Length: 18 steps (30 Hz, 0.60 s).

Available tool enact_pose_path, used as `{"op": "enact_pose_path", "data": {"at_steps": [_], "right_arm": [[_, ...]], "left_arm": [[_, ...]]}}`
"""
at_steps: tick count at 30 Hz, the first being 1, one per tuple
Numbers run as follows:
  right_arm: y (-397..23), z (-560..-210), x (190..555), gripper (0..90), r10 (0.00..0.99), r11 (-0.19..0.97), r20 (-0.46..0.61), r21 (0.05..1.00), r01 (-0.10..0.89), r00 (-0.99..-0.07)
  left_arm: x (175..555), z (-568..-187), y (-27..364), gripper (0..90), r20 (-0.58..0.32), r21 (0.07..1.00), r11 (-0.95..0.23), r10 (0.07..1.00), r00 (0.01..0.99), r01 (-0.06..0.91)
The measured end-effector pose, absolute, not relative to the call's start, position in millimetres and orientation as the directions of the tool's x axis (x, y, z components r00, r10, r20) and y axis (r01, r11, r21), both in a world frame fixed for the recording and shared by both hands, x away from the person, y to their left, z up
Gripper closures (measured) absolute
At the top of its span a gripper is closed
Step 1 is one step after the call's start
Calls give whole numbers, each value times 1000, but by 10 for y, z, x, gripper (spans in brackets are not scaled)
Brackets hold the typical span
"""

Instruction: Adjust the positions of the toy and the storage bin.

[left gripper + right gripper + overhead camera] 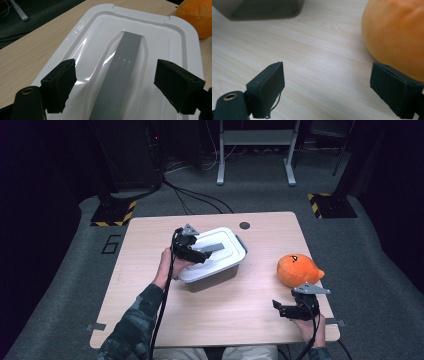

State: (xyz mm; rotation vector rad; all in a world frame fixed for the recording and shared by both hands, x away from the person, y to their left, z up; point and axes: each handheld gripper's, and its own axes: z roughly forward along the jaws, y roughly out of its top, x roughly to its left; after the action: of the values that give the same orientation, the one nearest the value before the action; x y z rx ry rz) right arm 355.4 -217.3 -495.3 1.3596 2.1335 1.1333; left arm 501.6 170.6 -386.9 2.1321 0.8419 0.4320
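**Left jaws astride the box handle, right jaws apart beside the plush**

The white lidded storage box (216, 256) sits mid-desk, its grey lid handle (120, 75) running between the jaws of the left hand-held gripper (115, 82). Those jaws stand apart over the lid, either side of the handle, pads clear of it, nothing grasped. The orange plush toy (299, 269) lies well to the right on the desk (240, 315). The right hand-held gripper (329, 87) hovers low just beside it, released and empty, one jaw close against the toy's flank.

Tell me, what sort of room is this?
Probably a lab or recording studio: a lone wooden table on grey carpet, dark surroundings, black cables across the floor, and yellow-black striped stand bases.
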Motion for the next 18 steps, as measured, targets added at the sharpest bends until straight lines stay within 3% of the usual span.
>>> {"op": "enact_pose_path", "data": {"at_steps": [5, 11, 18], "right_arm": [[-2205, -5096, 3584, 107, 887, 215, 108, 762, 611, -448], [-2221, -5184, 3618, 120, 899, 231, 74, 758, 610, -431], [-2217, -5249, 3666, 119, 903, 260, 46, 735, 626, -428]], "left_arm": [[5055, -3908, 1654, 261, 35, 764, -494, 675, 737, 415], [5084, -3934, 1643, 496, 27, 761, -503, 654, 756, 409], [5096, -3954, 1665, 592, 5, 773, -495, 630, 777, 396]]}}
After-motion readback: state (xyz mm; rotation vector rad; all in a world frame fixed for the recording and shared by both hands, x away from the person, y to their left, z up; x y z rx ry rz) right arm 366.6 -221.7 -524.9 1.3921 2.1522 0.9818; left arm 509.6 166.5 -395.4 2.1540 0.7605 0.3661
